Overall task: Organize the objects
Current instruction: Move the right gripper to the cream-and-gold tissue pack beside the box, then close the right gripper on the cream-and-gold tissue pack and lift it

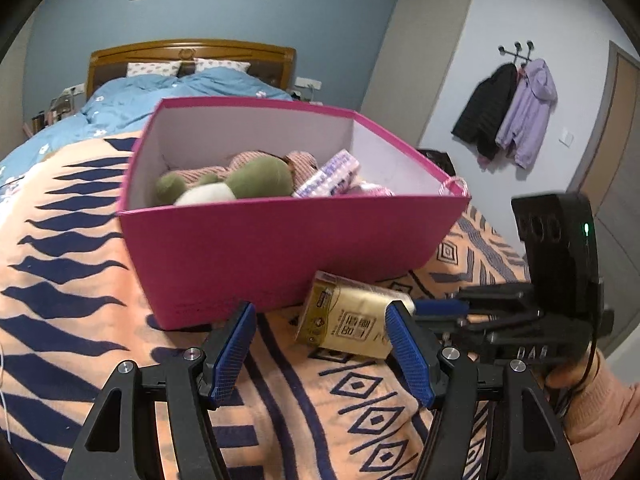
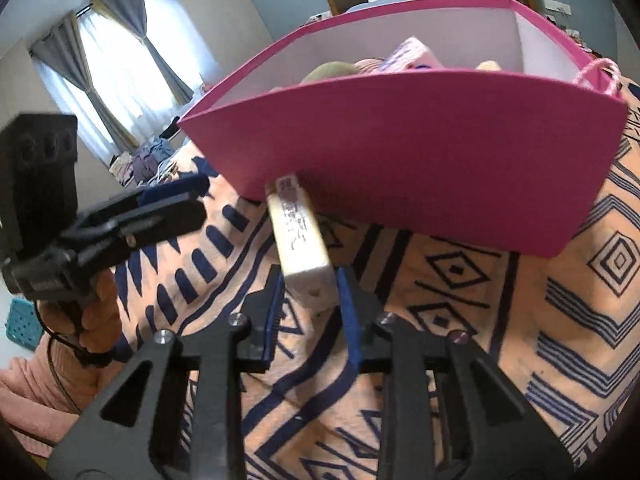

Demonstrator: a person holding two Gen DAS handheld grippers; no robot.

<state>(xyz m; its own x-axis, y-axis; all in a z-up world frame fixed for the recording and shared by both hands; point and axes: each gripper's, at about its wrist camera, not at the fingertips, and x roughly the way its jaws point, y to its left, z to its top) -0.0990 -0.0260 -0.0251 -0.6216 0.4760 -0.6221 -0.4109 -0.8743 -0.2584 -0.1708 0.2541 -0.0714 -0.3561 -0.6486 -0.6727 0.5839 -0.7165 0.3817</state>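
A pink box [image 1: 280, 248] stands on the patterned blanket and holds a green plush toy [image 1: 256, 180], striped cloth and a purple tissue pack [image 1: 332, 174]. A gold tissue pack [image 1: 348, 316] lies on the blanket against the box's front wall. My right gripper [image 2: 308, 292] is closed around the near end of this pack [image 2: 300, 236]; it shows at the right of the left wrist view [image 1: 440, 308]. My left gripper [image 1: 320, 344] is open and empty, just in front of the box and left of the pack. It shows at the left of the right wrist view [image 2: 176, 196].
The orange and navy blanket [image 1: 80, 280] covers the bed, with a blue duvet [image 1: 160, 92] and wooden headboard [image 1: 192, 52] behind. Coats [image 1: 516, 112] hang on the right wall. Curtains [image 2: 120, 60] and a clothes pile [image 2: 148, 160] are far left.
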